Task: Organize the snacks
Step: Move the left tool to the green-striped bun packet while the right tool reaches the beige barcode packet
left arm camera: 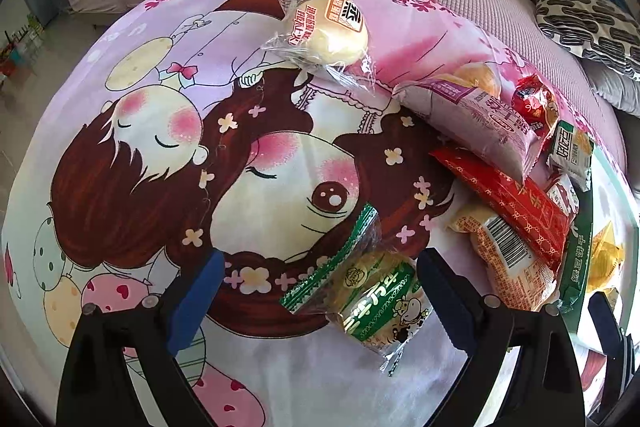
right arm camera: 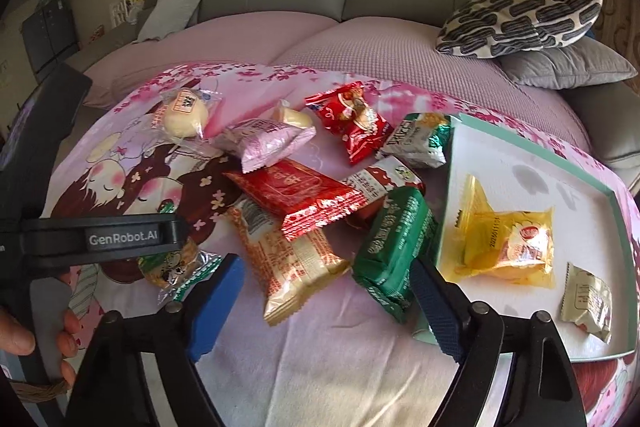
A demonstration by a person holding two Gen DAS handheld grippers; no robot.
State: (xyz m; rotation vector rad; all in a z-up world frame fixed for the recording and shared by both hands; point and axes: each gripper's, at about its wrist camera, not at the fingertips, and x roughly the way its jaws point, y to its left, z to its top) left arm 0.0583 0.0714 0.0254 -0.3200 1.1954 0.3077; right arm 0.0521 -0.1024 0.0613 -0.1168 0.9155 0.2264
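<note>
Already, two packets, a yellow packet (right arm camera: 516, 247) among them, lie in my tray (right arm camera: 532, 163) at right of the right view. About ten snacks still litter the cartoon blanket (left arm camera: 140, 147). My left tool (left arm camera: 320, 291) gapes around the green-striped cake packet (left arm camera: 368, 291); my right tool (right arm camera: 328, 299) hangs open, empty.

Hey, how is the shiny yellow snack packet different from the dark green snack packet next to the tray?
The shiny yellow see-through packet lies inside the white tray with the teal rim; the dark green opaque packet lies outside it on the cartoon-print blanket. The yellow one looks squarish, the green one longer. The green one sits between the open right gripper's fingers; the yellow lies beyond them. Both are sealed.
</note>
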